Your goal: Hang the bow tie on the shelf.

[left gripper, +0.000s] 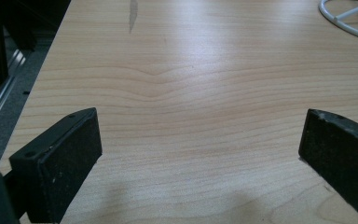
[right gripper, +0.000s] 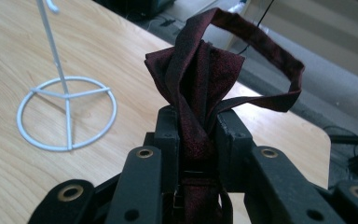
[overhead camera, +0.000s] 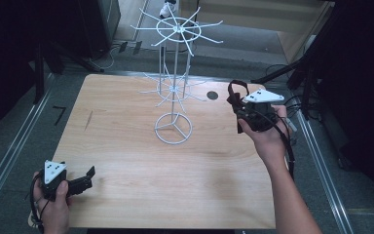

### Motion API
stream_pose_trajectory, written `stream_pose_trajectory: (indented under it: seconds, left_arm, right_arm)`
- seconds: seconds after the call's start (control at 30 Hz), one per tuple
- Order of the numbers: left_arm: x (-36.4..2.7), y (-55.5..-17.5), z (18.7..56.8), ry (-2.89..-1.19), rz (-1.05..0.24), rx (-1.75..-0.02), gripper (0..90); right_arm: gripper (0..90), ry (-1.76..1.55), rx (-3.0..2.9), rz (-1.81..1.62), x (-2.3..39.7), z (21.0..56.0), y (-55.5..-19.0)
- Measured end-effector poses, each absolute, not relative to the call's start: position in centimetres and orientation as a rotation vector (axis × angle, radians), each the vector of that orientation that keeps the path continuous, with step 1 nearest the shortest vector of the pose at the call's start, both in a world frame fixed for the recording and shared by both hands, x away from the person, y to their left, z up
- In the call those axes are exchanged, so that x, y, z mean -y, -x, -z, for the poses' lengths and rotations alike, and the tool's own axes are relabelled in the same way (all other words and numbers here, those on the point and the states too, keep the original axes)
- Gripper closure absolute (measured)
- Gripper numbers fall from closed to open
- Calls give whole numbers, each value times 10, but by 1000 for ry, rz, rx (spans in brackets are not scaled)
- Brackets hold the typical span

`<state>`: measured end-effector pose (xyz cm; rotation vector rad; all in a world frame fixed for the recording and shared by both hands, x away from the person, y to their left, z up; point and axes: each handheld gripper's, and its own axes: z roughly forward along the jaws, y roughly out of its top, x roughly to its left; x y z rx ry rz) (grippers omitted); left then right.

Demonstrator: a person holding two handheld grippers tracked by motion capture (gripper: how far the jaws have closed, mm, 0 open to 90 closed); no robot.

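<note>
Wooden table (overhead camera: 126,161) with a white wire rack (overhead camera: 174,73) standing near the middle, round base ring (right gripper: 66,113) flat on the wood, hooked arms spreading from the upright at two heights. Left gripper (overhead camera: 88,176) low at the near left corner, gripped by the left hand (overhead camera: 53,204), jaws spread wide over bare wood, nothing between them. Right gripper (overhead camera: 237,106) raised at the far right edge in the right hand (overhead camera: 268,139), jaws clamped on a dark red bow tie (right gripper: 200,88), its strap looping up and off to the right, well apart from the rack.
</note>
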<state>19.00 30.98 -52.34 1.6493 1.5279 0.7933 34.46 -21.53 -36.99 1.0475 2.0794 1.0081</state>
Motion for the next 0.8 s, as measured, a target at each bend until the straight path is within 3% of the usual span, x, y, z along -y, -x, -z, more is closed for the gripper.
stream_pose_trajectory:
  seconds: [0.8]
  left_arm:
    - [-310, -190, 523, -1650, -791, -1530, 0]
  right_arm:
    - [741, -914, -2034, -1099, 182, 356, -329]
